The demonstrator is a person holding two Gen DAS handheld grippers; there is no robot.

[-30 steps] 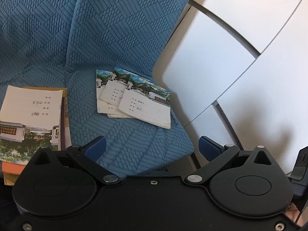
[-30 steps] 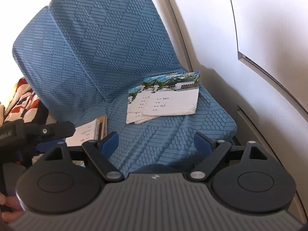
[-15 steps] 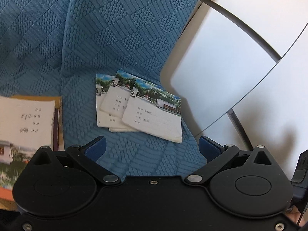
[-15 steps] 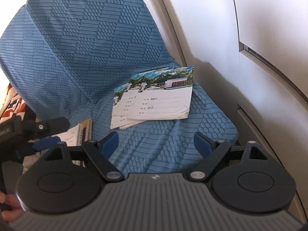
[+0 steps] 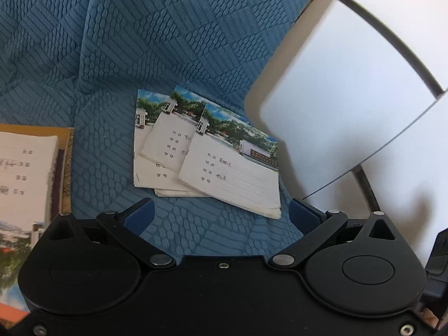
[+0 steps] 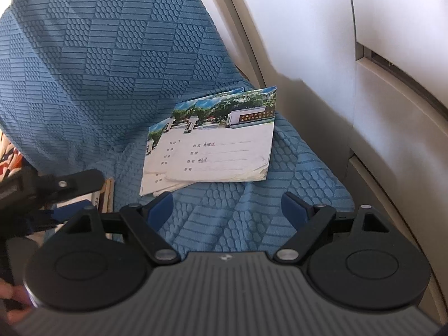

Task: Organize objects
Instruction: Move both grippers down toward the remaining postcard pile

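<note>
Three fanned notebooks (image 5: 207, 154) with photo covers and lined name fields lie on a blue textured seat cushion (image 5: 196, 238). My left gripper (image 5: 221, 215) hovers just in front of their near edge, open and holding nothing. In the right wrist view the same notebooks (image 6: 212, 151) lie ahead of my right gripper (image 6: 226, 207), which is also open with nothing between its blue pads. The left gripper's black body (image 6: 56, 187) shows at the left edge of the right wrist view. A second pile of notebooks (image 5: 25, 184) rests on the seat to the left.
The blue seat back (image 6: 98, 56) rises behind the notebooks. A white cabin wall panel (image 6: 392, 112) runs close along the right side of the seat. A white panel with dark seams (image 5: 350, 98) fills the right of the left wrist view. Patterned orange fabric (image 6: 8, 159) peeks at far left.
Both grippers have moved down and closer to the fanned notebooks, which now look larger and sit nearer the fingertips. Neither gripper's opening has changed.
</note>
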